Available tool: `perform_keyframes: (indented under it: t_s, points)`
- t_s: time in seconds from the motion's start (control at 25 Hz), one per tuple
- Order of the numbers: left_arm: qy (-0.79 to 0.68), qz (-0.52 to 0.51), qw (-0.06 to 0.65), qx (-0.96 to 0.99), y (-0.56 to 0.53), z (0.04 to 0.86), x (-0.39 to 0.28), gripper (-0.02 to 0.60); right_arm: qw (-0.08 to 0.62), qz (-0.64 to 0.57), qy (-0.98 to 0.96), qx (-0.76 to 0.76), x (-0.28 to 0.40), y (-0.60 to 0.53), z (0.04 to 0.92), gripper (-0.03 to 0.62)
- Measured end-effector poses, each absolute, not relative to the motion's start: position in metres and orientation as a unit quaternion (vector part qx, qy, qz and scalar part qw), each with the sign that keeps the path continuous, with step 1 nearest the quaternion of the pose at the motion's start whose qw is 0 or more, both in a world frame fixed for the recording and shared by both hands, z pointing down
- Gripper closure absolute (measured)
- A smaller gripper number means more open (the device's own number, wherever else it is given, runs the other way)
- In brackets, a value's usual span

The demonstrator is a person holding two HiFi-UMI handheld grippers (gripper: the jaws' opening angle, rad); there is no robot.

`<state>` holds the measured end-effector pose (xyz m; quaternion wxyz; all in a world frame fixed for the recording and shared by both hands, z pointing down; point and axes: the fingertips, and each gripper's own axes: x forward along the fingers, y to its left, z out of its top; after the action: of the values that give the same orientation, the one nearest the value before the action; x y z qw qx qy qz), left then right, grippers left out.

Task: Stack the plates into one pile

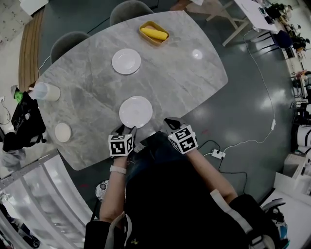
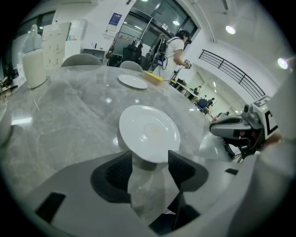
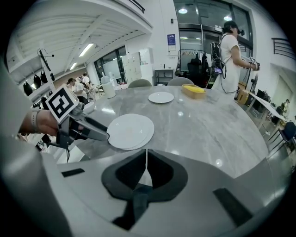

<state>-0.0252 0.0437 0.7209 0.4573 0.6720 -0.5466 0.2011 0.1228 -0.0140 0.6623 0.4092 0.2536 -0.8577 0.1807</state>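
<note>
A white plate (image 1: 135, 111) lies near the table's front edge; in the right gripper view this plate (image 3: 131, 131) shows a second rim under it, so it is a small pile. Another white plate (image 1: 126, 61) lies alone farther back. My left gripper (image 1: 125, 129) sits at the near plate's front-left rim with its jaws open; the plate (image 2: 149, 132) has its near edge just at the gap of the left gripper (image 2: 149, 159), and the pads do not press on it. My right gripper (image 1: 171, 122) hangs off the table's front edge, to the plate's right, and the right gripper (image 3: 146, 155) is shut on nothing.
A yellow tray (image 1: 154, 32) with a yellow thing stands at the table's far side. A pale bottle (image 1: 46, 91) and a small round dish (image 1: 63, 132) are at the left edge. Two chairs (image 1: 127, 9) stand behind the table. A person (image 3: 229, 46) stands beyond it.
</note>
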Motion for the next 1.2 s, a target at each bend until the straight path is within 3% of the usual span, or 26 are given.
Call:
perform_keyframes:
  t_s: [0.44, 0.76, 1.2]
  points:
    - [-0.542, 0.207, 0.457, 0.674, 0.031, 0.718, -0.01, 0.341, 0.4, 0.177, -0.868, 0.234, 0.124, -0.039, 0.657, 0.574]
    - [-0.594, 0.206, 0.49, 0.604, 0.037, 0.712, -0.016, 0.341, 0.404, 0.176, -0.888, 0.128, 0.094, -0.059, 0.662, 0.574]
    - [-0.682, 0.114, 0.525, 0.496, 0.037, 0.706, -0.024, 0.341, 0.416, 0.169, -0.893, 0.01, 0.058, -0.058, 0.686, 0.574]
